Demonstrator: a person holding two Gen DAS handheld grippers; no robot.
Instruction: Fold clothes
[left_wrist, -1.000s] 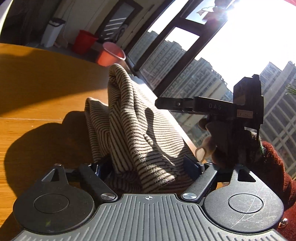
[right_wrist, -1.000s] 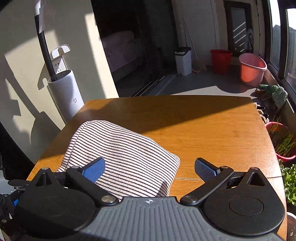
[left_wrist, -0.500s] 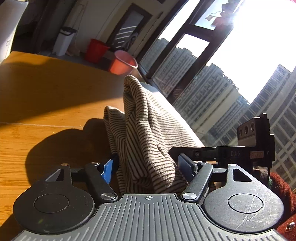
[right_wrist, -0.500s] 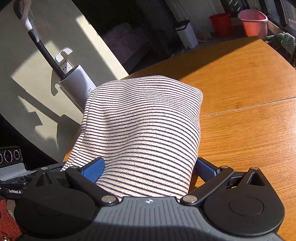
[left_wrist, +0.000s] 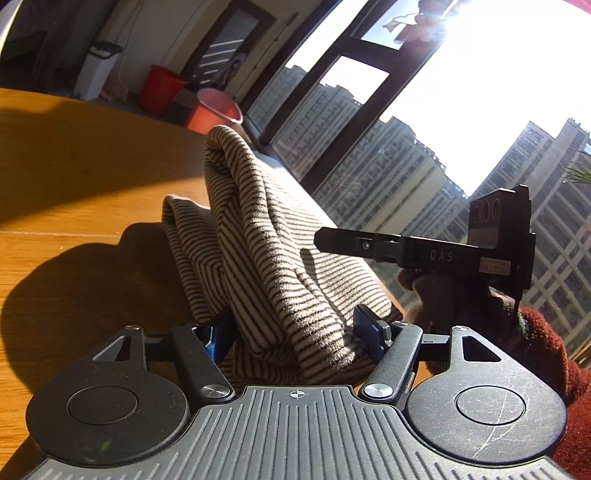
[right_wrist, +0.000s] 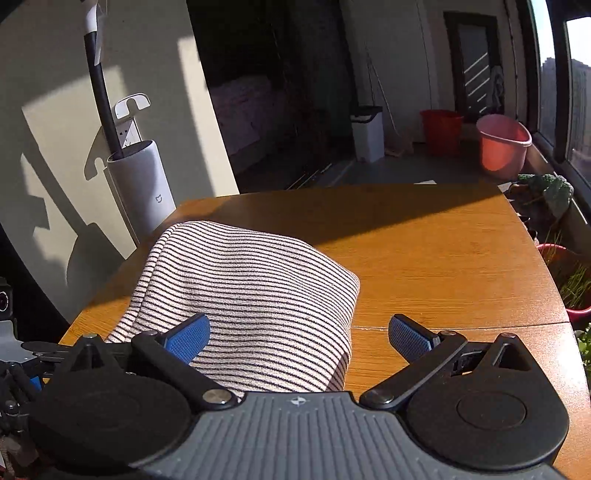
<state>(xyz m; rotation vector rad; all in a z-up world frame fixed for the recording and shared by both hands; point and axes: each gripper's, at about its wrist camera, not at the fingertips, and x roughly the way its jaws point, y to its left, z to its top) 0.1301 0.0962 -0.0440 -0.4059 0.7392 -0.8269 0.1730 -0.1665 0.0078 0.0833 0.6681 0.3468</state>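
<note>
A wooden table (right_wrist: 424, 251) fills both views, sunlit near the grippers and shaded along its far side, with a seam running across the top; beyond it stand a white bin (right_wrist: 367, 134), a red bucket (right_wrist: 441, 131) and a pink bucket (right_wrist: 502, 146) on a grey floor, and a window (left_wrist: 369, 122) looks out on tower blocks.

The striped cloth (right_wrist: 251, 306) lies bunched on the table's near left part in the right wrist view; the right gripper (right_wrist: 299, 336) stands spread wide over it, left pad resting on the cloth, right pad clear of it above bare wood, gripping nothing.

The left wrist view shows what that one hides: the cloth (left_wrist: 273, 258) rises in a tall fold, and the left gripper (left_wrist: 291, 328) has it between its pads; whether the pads actually pinch it I cannot tell, since the fabric covers them. The same view shows the right gripper (left_wrist: 424, 251) from the side, held by a hand (left_wrist: 439, 299) in a red sleeve, its fingers level beside the cloth's upper slope.

Only the right wrist view shows the white vacuum stand (right_wrist: 142, 188) against the wall left of the table, and the plants (right_wrist: 546, 188) by the table's right edge.

The cloth sits near the left edge; open wood lies ahead and to the right of it.
</note>
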